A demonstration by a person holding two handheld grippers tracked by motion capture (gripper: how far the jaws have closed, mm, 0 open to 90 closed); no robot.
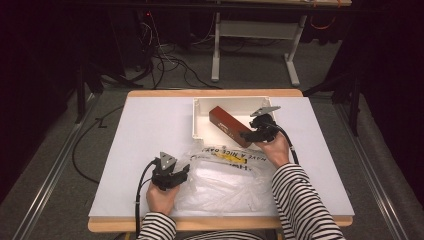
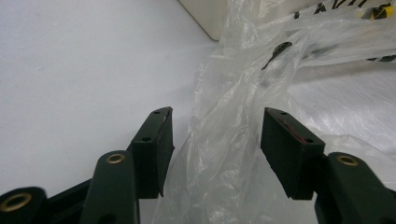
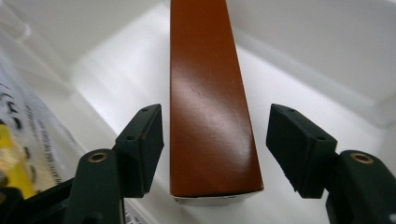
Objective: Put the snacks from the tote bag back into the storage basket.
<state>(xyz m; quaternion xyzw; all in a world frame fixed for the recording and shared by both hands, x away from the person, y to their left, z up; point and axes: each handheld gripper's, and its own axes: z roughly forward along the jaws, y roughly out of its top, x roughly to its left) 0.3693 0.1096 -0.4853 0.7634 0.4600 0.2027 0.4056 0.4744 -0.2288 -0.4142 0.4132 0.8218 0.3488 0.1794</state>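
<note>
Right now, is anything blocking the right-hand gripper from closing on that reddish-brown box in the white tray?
Nothing visible does. The right gripper is open, with one of its fingers on each side of the reddish-brown box and bare gaps between. The box lies in the white tray; the clear plastic bag lies outside it, near the left gripper.

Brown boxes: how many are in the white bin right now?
1. The brown box lies slanted in the white bin, its near end between the right gripper open jaws. Nothing else visible inside.

Left gripper (image 1: 183, 172) jaws apart, low near person; right gripper (image 1: 243, 134) jaws apart, farther forward
</note>
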